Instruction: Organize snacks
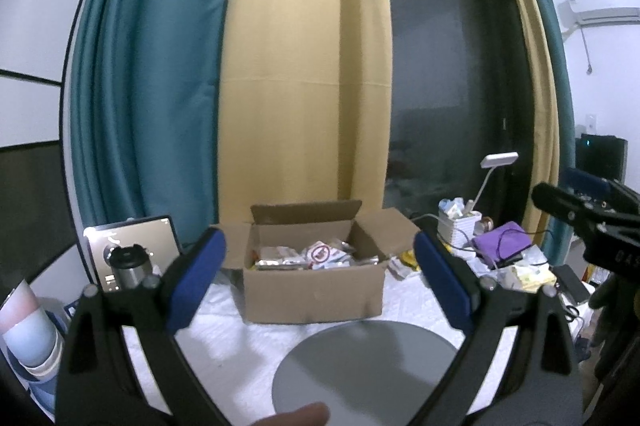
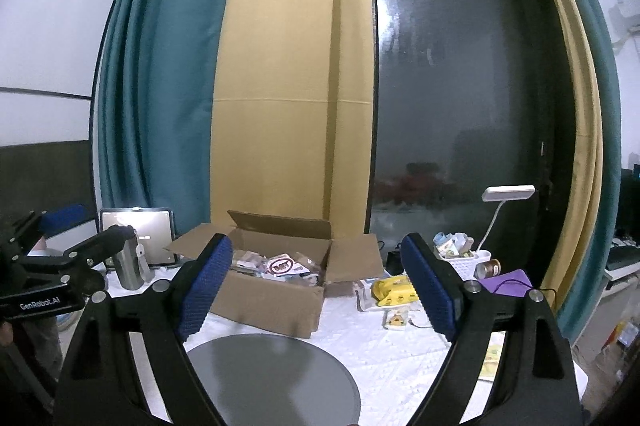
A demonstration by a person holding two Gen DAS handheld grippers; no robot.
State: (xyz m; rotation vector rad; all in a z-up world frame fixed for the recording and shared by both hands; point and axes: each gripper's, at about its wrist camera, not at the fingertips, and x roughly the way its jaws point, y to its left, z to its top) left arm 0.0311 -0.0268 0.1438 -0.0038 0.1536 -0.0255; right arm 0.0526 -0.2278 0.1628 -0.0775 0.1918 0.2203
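An open cardboard box (image 1: 314, 296) (image 2: 268, 300) stands on the white-covered table, filled with several snack packets (image 1: 320, 254) (image 2: 282, 266). A grey round mat (image 1: 360, 370) (image 2: 272, 374) lies in front of it. My left gripper (image 1: 320, 278) is open and empty, held back from the box. My right gripper (image 2: 318, 282) is also open with nothing between its blue pads (image 2: 204, 290). A yellow snack packet (image 2: 394, 290) lies to the right of the box. In the left wrist view the right gripper's body (image 1: 592, 218) shows at the right edge.
A steel tumbler (image 1: 128, 266) (image 2: 128, 264) and a tablet (image 1: 132, 246) (image 2: 144, 234) stand left of the box. On the right are a white basket (image 1: 458, 224) (image 2: 462, 262), a desk lamp (image 2: 506, 194), a purple cloth (image 1: 504, 240) (image 2: 508, 282) and loose packets (image 1: 528, 276). Curtains hang behind.
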